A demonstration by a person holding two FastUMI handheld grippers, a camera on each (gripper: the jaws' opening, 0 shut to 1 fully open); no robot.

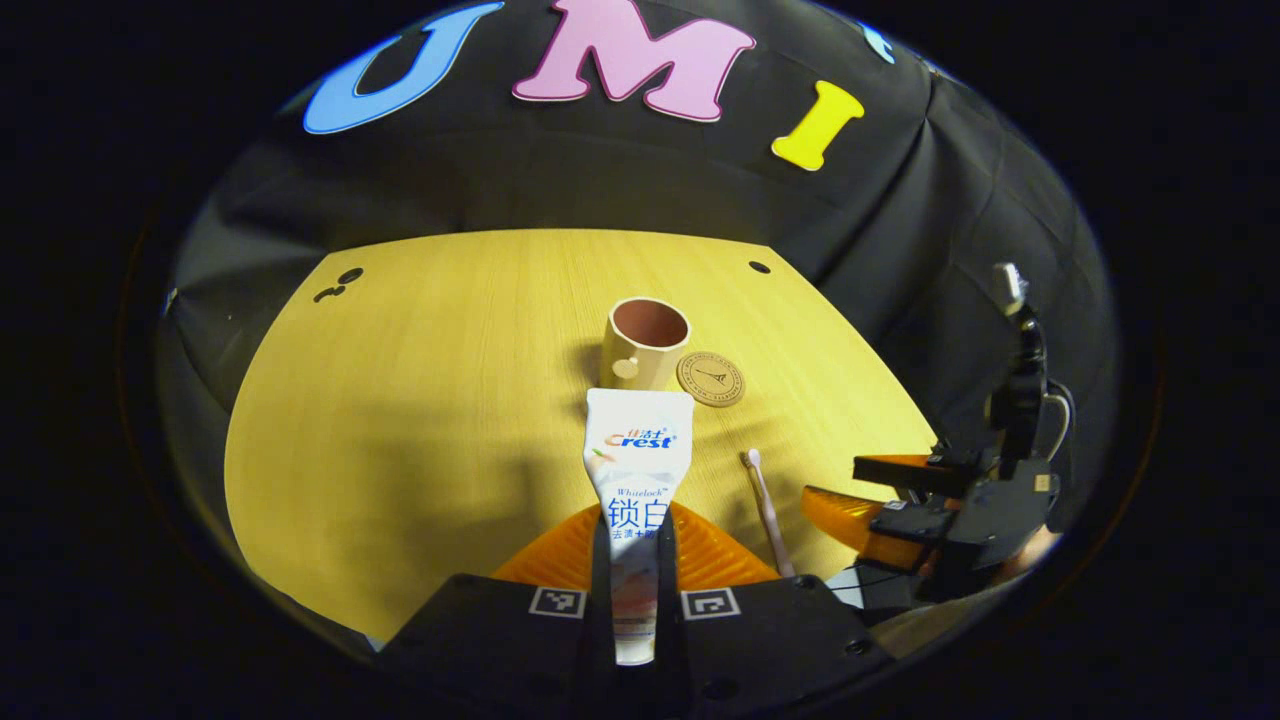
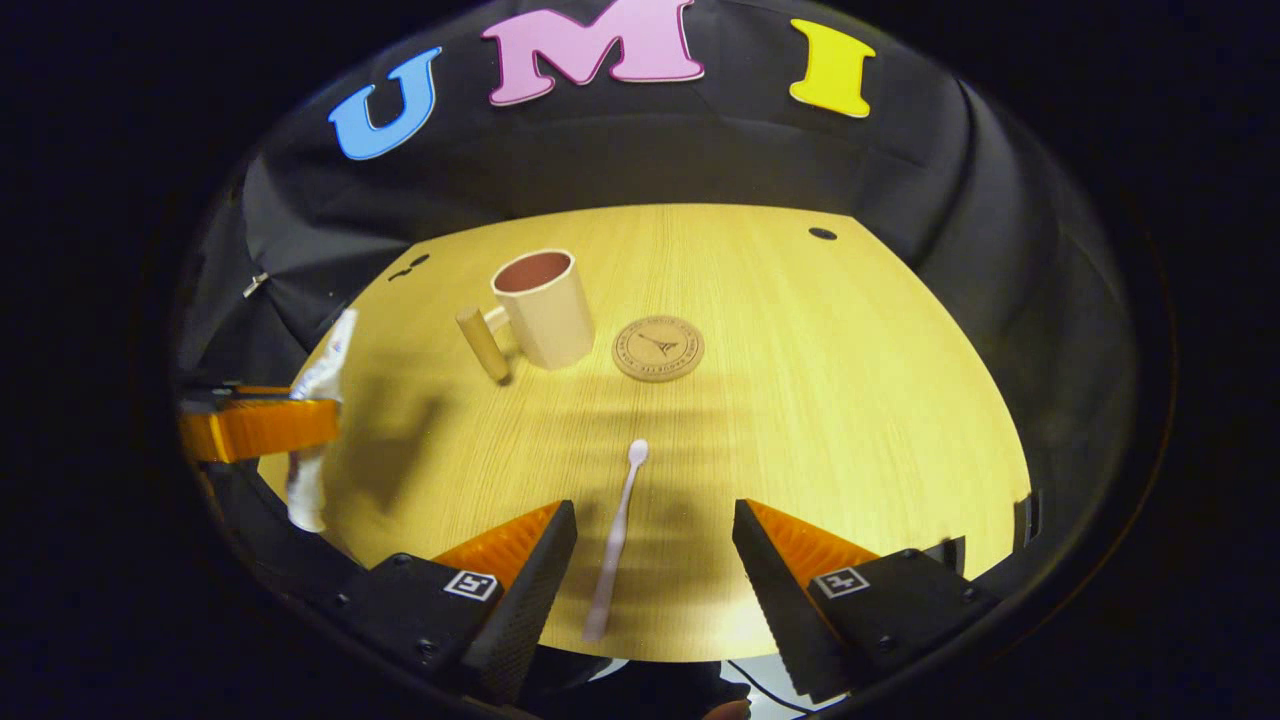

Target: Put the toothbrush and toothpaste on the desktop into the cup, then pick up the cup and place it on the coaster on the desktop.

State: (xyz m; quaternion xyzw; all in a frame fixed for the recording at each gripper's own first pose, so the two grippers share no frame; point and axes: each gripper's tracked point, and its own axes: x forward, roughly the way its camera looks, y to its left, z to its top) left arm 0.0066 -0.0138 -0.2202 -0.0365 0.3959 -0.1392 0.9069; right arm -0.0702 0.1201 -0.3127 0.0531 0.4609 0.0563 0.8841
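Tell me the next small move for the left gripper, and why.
Probably carry the toothpaste forward over the cup and lower it in. The left gripper is shut on the tube, held above the desk, and the cup stands upright and empty just ahead.

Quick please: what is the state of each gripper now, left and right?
Left gripper: closed on the white toothpaste tube, lifted off the yellow wooden desktop.
Right gripper: open, holding nothing, fingers either side of the pale pink toothbrush.
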